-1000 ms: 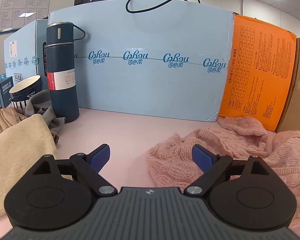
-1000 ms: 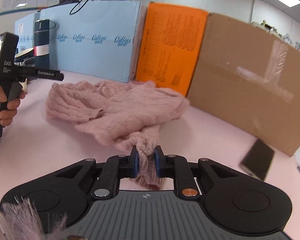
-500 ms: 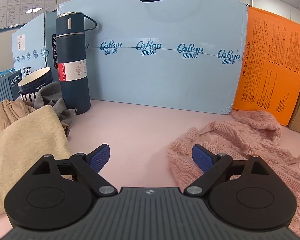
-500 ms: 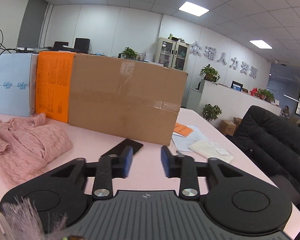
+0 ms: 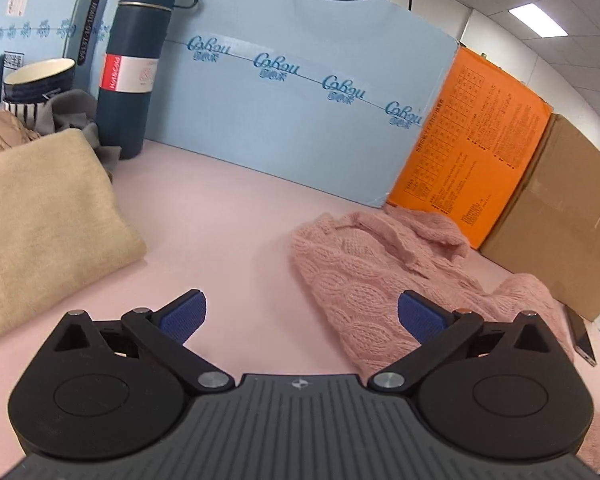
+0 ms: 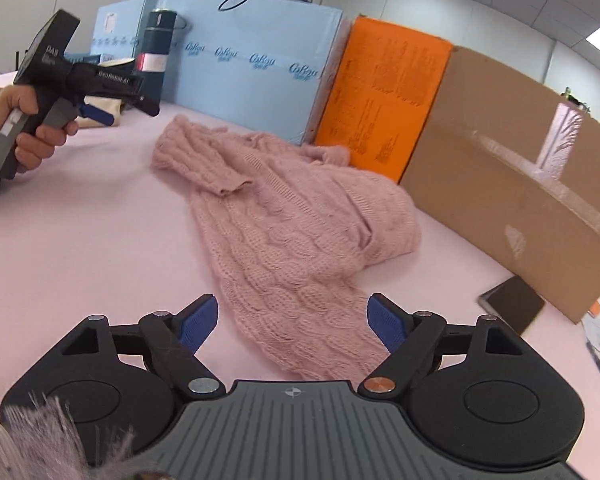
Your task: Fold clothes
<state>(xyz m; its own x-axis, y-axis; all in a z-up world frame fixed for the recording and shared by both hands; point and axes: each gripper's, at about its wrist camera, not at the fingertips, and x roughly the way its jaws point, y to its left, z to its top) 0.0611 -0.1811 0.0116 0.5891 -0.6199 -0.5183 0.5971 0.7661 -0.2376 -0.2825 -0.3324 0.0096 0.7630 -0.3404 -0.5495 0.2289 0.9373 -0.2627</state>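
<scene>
You are working on a pink table (image 6: 80, 248) walled along its far side by three boxes, and the orange box (image 6: 384, 96) in the middle serves as your landmark: a light blue box (image 6: 252, 60) stands to its left and a brown cardboard box (image 6: 512, 184) to its right. The pink cable-knit sweater (image 6: 292, 240) lies in front of the orange box, rumpled rather than squared, one end bunched against the box's foot and a long strip running from there toward your right gripper (image 6: 292, 322). Far to the left of the orange box, past the blue one, a beige garment (image 5: 40, 208) lies in a neat folded slab, with a navy flask (image 5: 136, 64) and a striped cup (image 5: 36, 80) behind it. A dark phone (image 6: 512, 304) lies to the right, at the cardboard box's foot. Your right gripper's jaws stand wide apart, the near end of the knit strip lying between them, gripped by neither. Your left gripper (image 5: 300, 314) is held above the table left of the sweater, jaws equally wide and empty. By my reading the sweater is mid-handling: it looks partly drawn out, not yet flat. The next move likely calls for each gripper to take an edge and spread the knit before any fold; the loose weave may snag or stretch.
</scene>
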